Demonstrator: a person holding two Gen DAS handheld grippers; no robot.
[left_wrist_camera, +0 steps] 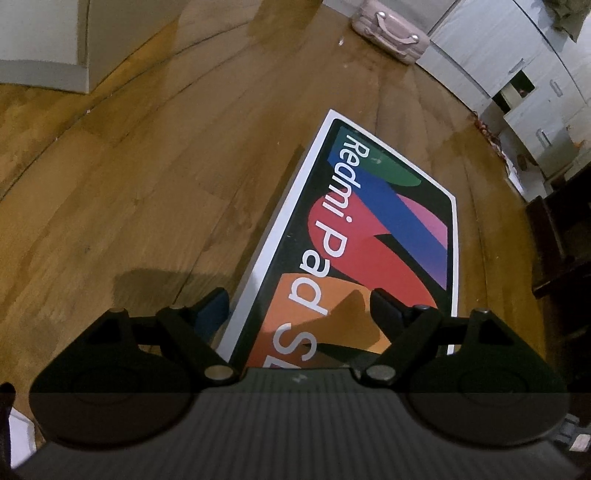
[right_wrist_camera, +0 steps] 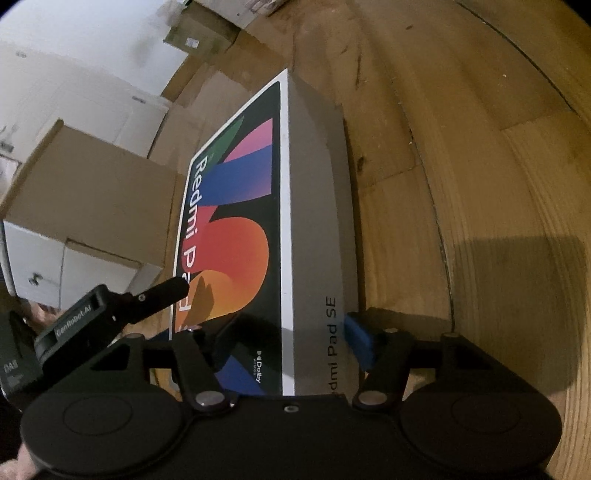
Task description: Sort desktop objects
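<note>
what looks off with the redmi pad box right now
The Redmi Pad box is not lying flat: it is tipped up over the wooden floor, with both grippers' jaws straddling its near end. No visible damage.

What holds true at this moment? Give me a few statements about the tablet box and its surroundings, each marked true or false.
1. The box's print reads Redmi Pad. True: it is a Redmi Pad SE box.
2. Its printed face is turned down. False: the colourful face is up, in plain view.
3. A pink suitcase lies at the far end of the wooden surface. True.
4. Both fingers of the left gripper are off the box's left side. False: they straddle its left edge, with one finger over the printed face.
5. In the right wrist view, a brown cardboard box shows left of it. True.
</note>
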